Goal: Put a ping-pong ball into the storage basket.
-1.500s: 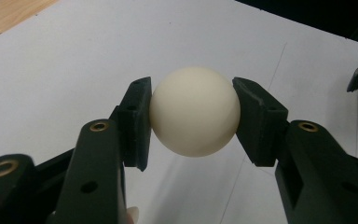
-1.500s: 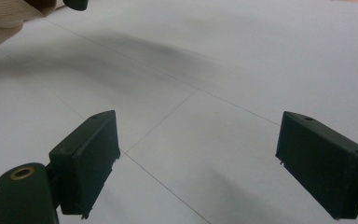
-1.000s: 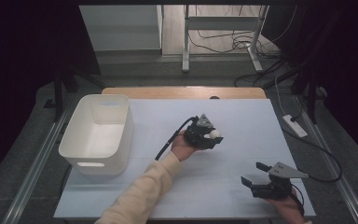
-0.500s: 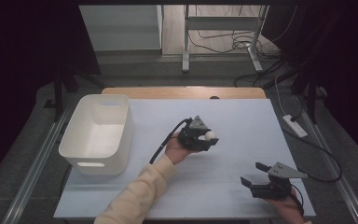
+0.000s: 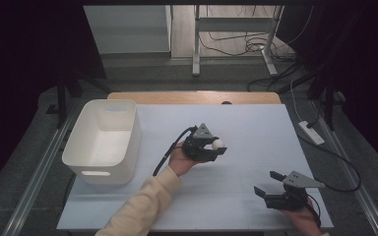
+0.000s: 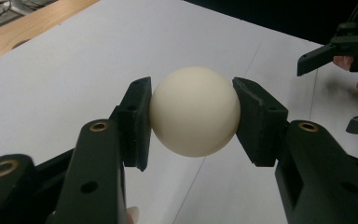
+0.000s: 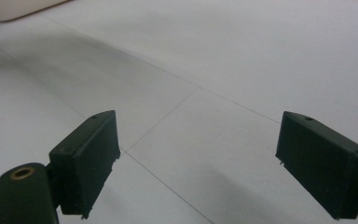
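Grippers work a white table [image 5: 256, 123]: the left gripper [image 5: 215, 147], at centre frame in the high view, clamps a cream ball [image 5: 218, 144] between its pads, clear of the tabletop. Its cream-sleeved forearm [image 5: 142, 206] rises diagonally from the bottom edge, the hand [image 5: 179, 160] cupped under the tool, jaws pointing toward the right of frame. A white bin [image 5: 103, 142] sits at left of frame, well apart from the ball. At lower right, the right gripper [image 5: 270, 183] is held low by a hand [image 5: 302, 216] at the table's near edge, its jaws spread wide with nothing between them. In the left gripper view the ball [image 6: 195, 111] sits squarely between both pads [image 6: 137, 121].
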